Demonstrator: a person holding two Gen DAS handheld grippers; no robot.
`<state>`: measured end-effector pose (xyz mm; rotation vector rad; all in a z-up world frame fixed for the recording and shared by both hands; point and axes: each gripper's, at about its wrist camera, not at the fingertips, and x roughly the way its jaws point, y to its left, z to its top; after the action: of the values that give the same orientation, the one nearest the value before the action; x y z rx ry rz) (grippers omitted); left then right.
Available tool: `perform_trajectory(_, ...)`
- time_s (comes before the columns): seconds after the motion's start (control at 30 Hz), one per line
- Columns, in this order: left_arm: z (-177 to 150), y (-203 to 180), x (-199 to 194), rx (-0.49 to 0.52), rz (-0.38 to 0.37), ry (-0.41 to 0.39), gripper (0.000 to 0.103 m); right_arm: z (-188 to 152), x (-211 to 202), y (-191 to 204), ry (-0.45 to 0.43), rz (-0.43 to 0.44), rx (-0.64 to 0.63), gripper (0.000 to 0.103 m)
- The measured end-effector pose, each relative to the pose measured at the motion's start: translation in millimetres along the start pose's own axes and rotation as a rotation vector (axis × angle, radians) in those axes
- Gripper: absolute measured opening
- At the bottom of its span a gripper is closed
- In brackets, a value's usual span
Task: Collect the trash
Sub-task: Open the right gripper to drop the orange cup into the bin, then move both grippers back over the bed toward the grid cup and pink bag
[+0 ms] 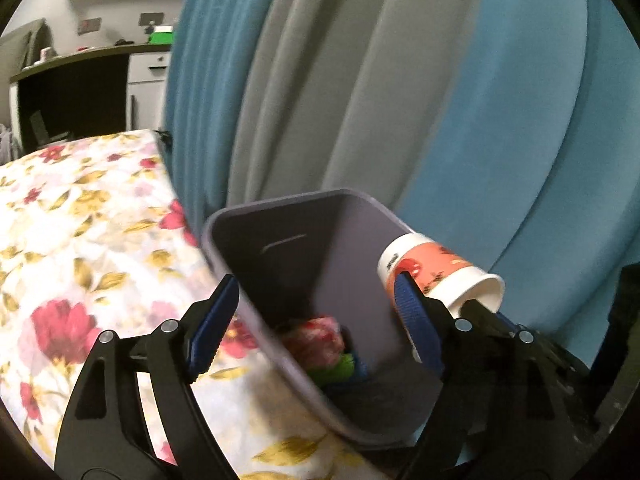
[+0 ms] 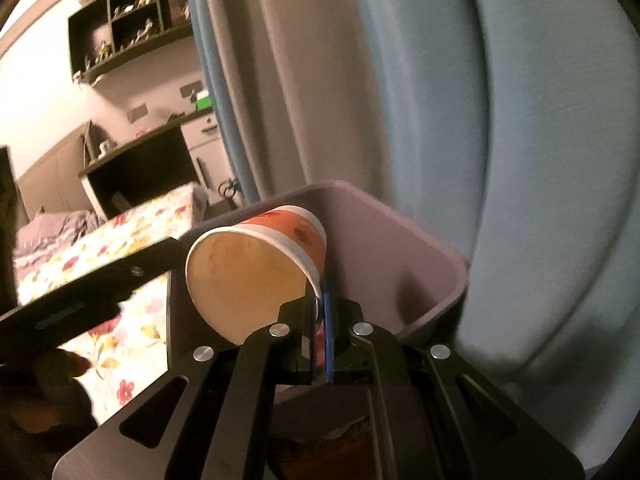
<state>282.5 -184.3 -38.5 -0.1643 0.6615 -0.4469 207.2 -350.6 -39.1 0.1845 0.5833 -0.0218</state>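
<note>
Two grippers sit at the grey bin [image 1: 320, 248]. My left gripper [image 1: 316, 312] stands wide open, its fingers on either side of the bin's near wall, gripping nothing. My right gripper [image 2: 320, 320] is clamped on the rim of the paper cup [image 2: 256, 264], which lies on its side over the bin's mouth. Crumpled wrappers [image 1: 320, 344] lie at the bin's bottom, beside the floral bedsheet [image 1: 88, 232].

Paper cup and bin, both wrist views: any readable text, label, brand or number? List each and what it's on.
No text reads in either view.
Paper cup: orange printed pattern and dark marks near its base, too blurred to read.
Trash bin: plain wall, no label visible.
Wrappers in the bin: print too blurred to read.
Green box on the far counter: too small to read.
</note>
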Motion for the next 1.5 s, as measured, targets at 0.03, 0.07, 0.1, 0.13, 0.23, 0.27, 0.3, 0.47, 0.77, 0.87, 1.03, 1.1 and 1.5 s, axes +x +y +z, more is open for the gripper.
perform_trajectory(0.03,-2.1,1.8,-5.7,0.003,0.025,-0.008,0.079,-1.3,4.5,2.4,0.013,-0.003,-0.010,0.004)
perform_trajectory(0.07,-3.7,2.8,-10.7,0.009,0.045,-0.017,0.079,-2.9,8.4,3.4,0.024,-0.005,-0.017,0.004)
perform_trajectory(0.1,-6.0,4.1,-17.9,0.017,0.073,-0.029,0.081,-4.1,12.2,4.5,0.035,-0.009,-0.023,0.004)
perform_trajectory(0.13,-8.9,5.6,-25.9,0.026,0.108,-0.042,0.083,-5.2,16.9,5.9,0.049,-0.013,-0.030,0.004)
perform_trajectory(0.23,-16.0,11.8,-47.8,0.036,0.179,-0.079,0.085,-10.1,26.2,8.6,0.079,-0.025,-0.047,0.004)
perform_trajectory(0.27,-17.8,14.2,-54.8,0.036,0.200,-0.089,0.085,-11.7,28.6,9.2,0.087,-0.028,-0.050,0.004)
perform_trajectory(0.3,-20.2,17.7,-62.5,0.034,0.227,-0.100,0.085,-12.7,31.1,9.9,0.095,-0.033,-0.054,0.004)
perform_trajectory(0.47,-29.2,34.3,-90.3,0.016,0.329,-0.121,0.087,-14.2,35.5,12.7,0.115,-0.050,-0.066,0.004)
perform_trajectory(0.77,-37.8,44.9,-119.3,0.014,0.384,-0.147,0.087,-16.1,38.1,19.6,0.145,-0.062,-0.099,0.006)
perform_trajectory(0.87,-40.4,46.0,-124.6,0.016,0.398,-0.155,0.087,-16.1,38.8,22.5,0.147,-0.065,-0.102,0.021)
perform_trajectory(1.03,-43.9,49.1,-136.1,0.014,0.419,-0.170,0.087,-14.7,29.1,24.7,0.113,-0.082,-0.108,0.044)
perform_trajectory(1.1,-46.1,50.5,-142.4,0.017,0.428,-0.177,0.087,-13.4,22.5,26.7,0.099,-0.084,-0.108,0.050)
perform_trajectory(1.5,-75.8,78.1,-194.9,-0.046,0.524,-0.197,0.087,-17.6,-44.2,70.3,-0.039,-0.001,-0.131,0.086)
